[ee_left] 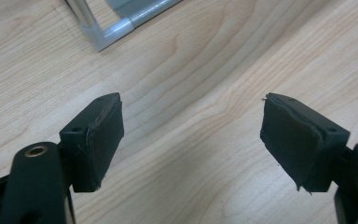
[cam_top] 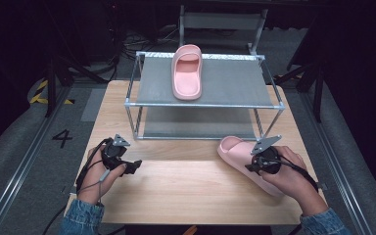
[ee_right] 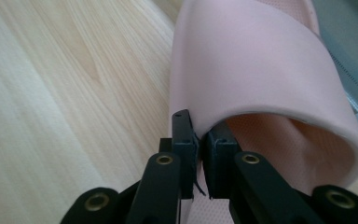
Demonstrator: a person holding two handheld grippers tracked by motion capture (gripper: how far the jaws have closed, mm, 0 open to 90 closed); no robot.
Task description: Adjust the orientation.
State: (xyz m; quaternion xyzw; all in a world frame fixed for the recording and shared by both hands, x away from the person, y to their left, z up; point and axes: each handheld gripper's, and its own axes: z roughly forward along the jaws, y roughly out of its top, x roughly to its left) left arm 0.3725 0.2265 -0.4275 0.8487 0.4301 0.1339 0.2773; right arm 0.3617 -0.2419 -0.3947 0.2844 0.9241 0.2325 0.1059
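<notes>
Black rubber fingers (ee_right: pixel 186 140) of the right gripper (ee_right: pixel 198 154) pinch the edge of the strap on the soft pink foam slipper (ee_right: pixel 261 88). One finger sits outside the strap and one sits inside it, so the strap wall is squeezed between them. This slipper lies on the pale wooden counter (cam_top: pixel 176 191), near the right front leg of the metal rack with grey shelves (cam_top: pixel 205 105). From the high view, the right gripper (cam_top: pixel 262 159) rests over the slipper's (cam_top: pixel 235 149) middle, with the person's hand behind it.

The left gripper (ee_left: pixel 193 135) has its fingers (ee_left: pixel 105 135) spread wide, with only bare wood between them. It holds nothing. It waits low over the counter on the left side (cam_top: pixel 122 159), well apart from the slipper.

A second pink foam slipper (cam_top: pixel 187 72) already sits on the top shelf of the rack, a bit left of the middle. The job looks like putting the pair together up there.

To do this step well, I think the pinch should stay firm, because the strap is soft and could slip out. Lifting straight up first would keep the heel from dragging. Then the slipper must go higher than the silver front bar of the rack before it moves forward, and land just beside the first one, not on top of it.
</notes>
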